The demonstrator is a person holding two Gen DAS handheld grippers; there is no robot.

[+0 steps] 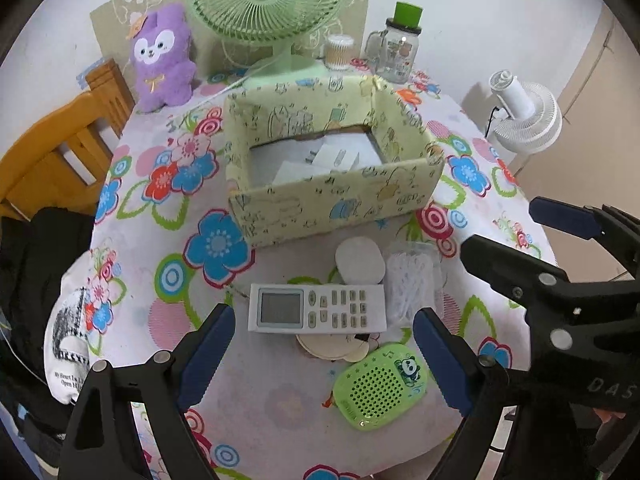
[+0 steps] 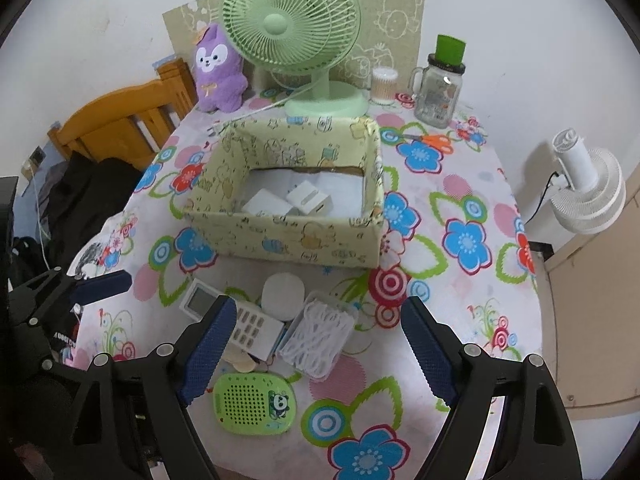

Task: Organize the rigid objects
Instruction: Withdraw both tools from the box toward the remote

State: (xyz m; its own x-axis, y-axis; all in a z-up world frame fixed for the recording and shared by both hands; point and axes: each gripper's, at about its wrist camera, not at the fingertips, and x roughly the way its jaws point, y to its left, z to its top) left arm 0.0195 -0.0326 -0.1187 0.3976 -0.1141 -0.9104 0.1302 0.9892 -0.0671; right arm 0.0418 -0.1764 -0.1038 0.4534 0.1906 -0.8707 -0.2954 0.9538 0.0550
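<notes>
A yellow patterned box (image 1: 336, 196) (image 2: 288, 236) stands mid-table with white items (image 2: 288, 202) inside. In front of it lie a white remote (image 1: 318, 308) (image 2: 256, 326), a white oval puck (image 1: 360, 260) (image 2: 283, 296), a clear case of white floss picks (image 1: 410, 280) (image 2: 320, 336) and a green speaker (image 1: 380, 386) (image 2: 254, 404). My left gripper (image 1: 324, 360) is open and empty, just short of the remote. My right gripper (image 2: 320, 356) is open and empty, over the floss case. The right gripper also shows in the left wrist view (image 1: 532, 232).
At the back stand a green fan (image 2: 292, 28), a purple plush (image 2: 218, 72), a cotton swab jar (image 2: 384, 86) and a glass mug with green lid (image 2: 440, 88). Orange scissors (image 2: 436, 142) lie nearby. A wooden chair (image 1: 60, 152) is left, a white fan (image 2: 588, 192) right.
</notes>
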